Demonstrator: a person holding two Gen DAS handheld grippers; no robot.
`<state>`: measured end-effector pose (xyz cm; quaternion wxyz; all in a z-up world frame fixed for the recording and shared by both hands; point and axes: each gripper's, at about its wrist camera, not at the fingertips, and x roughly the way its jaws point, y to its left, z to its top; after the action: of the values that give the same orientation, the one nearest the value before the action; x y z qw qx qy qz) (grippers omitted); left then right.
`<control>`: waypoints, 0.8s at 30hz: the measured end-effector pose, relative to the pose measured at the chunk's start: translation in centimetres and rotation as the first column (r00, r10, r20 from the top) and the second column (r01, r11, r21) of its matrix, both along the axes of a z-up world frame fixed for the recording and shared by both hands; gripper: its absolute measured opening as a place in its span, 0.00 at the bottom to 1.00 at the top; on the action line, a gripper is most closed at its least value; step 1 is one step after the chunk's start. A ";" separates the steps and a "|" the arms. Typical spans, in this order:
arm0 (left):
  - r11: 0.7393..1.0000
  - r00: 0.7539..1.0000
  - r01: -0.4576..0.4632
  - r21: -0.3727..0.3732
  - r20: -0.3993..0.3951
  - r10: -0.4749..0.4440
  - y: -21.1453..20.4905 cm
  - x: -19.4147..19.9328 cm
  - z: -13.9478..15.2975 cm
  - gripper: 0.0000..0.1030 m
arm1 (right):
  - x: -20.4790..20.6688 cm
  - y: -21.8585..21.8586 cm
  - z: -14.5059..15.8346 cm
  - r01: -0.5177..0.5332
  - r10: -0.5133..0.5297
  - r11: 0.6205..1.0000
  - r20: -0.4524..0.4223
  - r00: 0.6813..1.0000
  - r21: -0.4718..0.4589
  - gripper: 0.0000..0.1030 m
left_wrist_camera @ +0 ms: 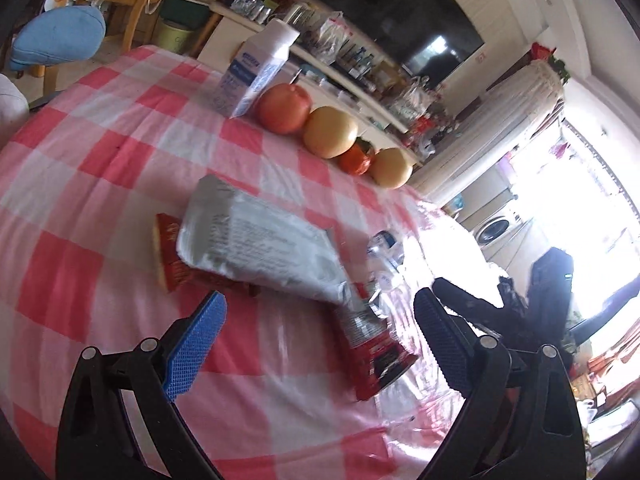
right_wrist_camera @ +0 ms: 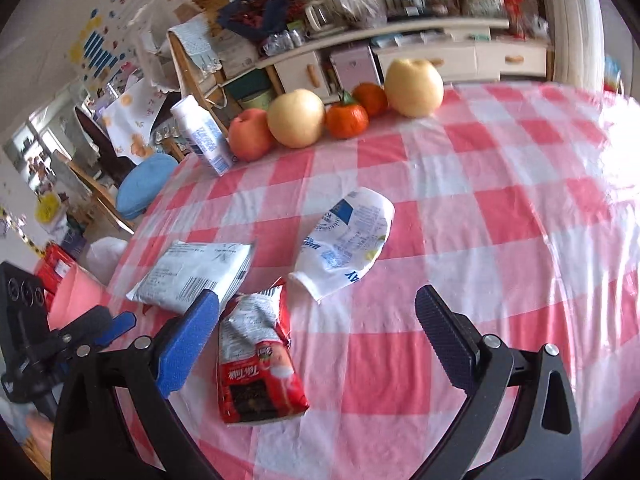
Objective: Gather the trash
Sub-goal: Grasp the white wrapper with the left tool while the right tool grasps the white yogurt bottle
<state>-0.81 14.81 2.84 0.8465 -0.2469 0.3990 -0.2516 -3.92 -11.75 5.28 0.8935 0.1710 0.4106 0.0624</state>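
Note:
Trash lies on a pink-checked tablecloth (right_wrist_camera: 500,208). In the left wrist view, a silver-white packet (left_wrist_camera: 256,240) rests on a red wrapper (left_wrist_camera: 372,356), just ahead of my open left gripper (left_wrist_camera: 320,336). The right wrist view shows the same red snack wrapper (right_wrist_camera: 256,360) lying between the fingers of my open right gripper (right_wrist_camera: 316,340), nearer the left blue pad (right_wrist_camera: 188,344). The silver-white packet (right_wrist_camera: 192,276) lies to its left, and a white pouch with blue print (right_wrist_camera: 344,240) lies beyond. Neither gripper holds anything. My left gripper (right_wrist_camera: 112,320) shows at the table's left edge.
A row of fruit (right_wrist_camera: 296,118) lines the far table edge: an apple, two pears and small orange fruits. A white bottle with a blue label (right_wrist_camera: 204,136) stands beside it. Beyond are a chair with a blue cushion (right_wrist_camera: 144,186) and cluttered shelves (right_wrist_camera: 400,32).

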 end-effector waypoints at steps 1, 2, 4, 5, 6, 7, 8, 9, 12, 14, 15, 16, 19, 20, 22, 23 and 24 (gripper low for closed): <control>1.000 1.000 0.004 -0.021 0.003 -0.004 -0.2 0.0 0.0 0.91 | 0.4 -0.1 -0.3 -0.001 0.001 1.000 -0.009 1.000 0.001 0.96; 0.998 1.000 0.016 -0.057 -0.003 -0.016 -0.4 0.1 -0.1 0.91 | 0.6 -0.1 -0.4 -0.002 0.002 1.000 -0.015 1.000 -0.010 0.96; 0.995 0.999 0.030 -0.094 -0.026 -0.033 -1.0 0.6 -0.6 0.91 | 1.2 0.2 -0.5 -0.013 0.013 0.999 -0.021 1.000 -0.034 0.96; 0.995 0.999 0.029 -0.094 -0.042 -0.033 -1.5 0.9 -1.1 0.91 | 1.4 0.4 -0.5 -0.019 0.018 0.999 -0.020 1.000 -0.043 0.96; 0.996 0.998 0.028 -0.090 -0.047 -0.032 -1.7 1.1 -1.2 0.91 | 1.6 0.5 -0.5 -0.026 0.025 0.998 -0.017 1.000 -0.057 0.96; 0.996 0.998 0.025 -0.086 -0.051 -0.030 -2.0 1.3 -1.5 0.91 | 1.7 0.6 -0.4 -0.031 0.030 0.996 -0.014 0.999 -0.080 0.96; 0.996 0.998 0.020 -0.084 -0.058 -0.025 -2.4 1.7 -1.7 0.91 | 1.9 0.7 -0.4 -0.033 0.032 0.994 -0.012 0.999 -0.103 0.96; 0.996 0.998 0.011 -0.090 -0.067 -0.017 -2.6 2.0 -1.9 0.91 | 2.2 0.6 -0.5 -0.034 0.033 0.992 -0.011 0.999 -0.120 0.96; 0.992 0.995 -0.037 -0.121 -0.091 0.026 -2.9 2.9 -2.5 0.91 | 3.0 0.2 -1.0 -0.027 0.024 0.987 -0.018 1.000 -0.161 0.96; 0.986 0.991 -0.084 -0.142 -0.113 0.068 -3.1 3.5 -3.0 0.91 | 3.6 -0.5 -1.4 -0.018 0.015 0.991 -0.024 1.000 -0.132 0.96; 0.982 0.989 -0.100 -0.158 -0.120 0.082 -3.0 3.7 -3.2 0.91 | 3.8 -0.7 -1.6 -0.015 0.012 0.993 -0.026 1.000 -0.116 0.96; 0.979 0.988 -0.126 -0.160 -0.114 0.108 -3.0 3.8 -3.1 0.91 | 4.0 -1.0 -1.8 -0.012 0.009 0.995 -0.030 1.000 -0.095 0.96; 0.967 0.978 -0.187 -0.173 -0.122 0.167 -3.0 4.4 -3.1 0.91 | 4.6 -1.3 -2.3 -0.005 0.002 0.998 -0.045 0.999 -0.070 0.96; 0.963 0.975 -0.205 -0.177 -0.125 0.185 -2.8 4.4 -3.2 0.91 | 4.8 -1.5 -2.6 -0.001 -0.002 0.998 -0.049 0.999 -0.059 0.96; 0.953 0.964 -0.250 -0.173 -0.133 0.229 -2.8 4.7 -3.1 0.91 | 5.0 -1.5 -2.7 0.002 -0.005 0.999 -0.047 0.999 -0.048 0.95; 0.950 0.960 -0.264 -0.169 -0.137 0.243 -2.8 4.9 -3.1 0.91 | 5.2 -1.4 -2.7 0.003 -0.005 0.999 -0.046 0.999 -0.050 0.94; 0.947 0.957 -0.276 -0.164 -0.140 0.255 -2.8 5.0 -3.1 0.90 | 5.4 -1.4 -2.8 0.003 -0.005 0.999 -0.043 0.999 -0.054 0.94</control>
<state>4.21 11.99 -0.23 0.8217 -0.3890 0.3865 -0.1556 1.46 -13.16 2.48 0.8889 0.1490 0.4308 0.0460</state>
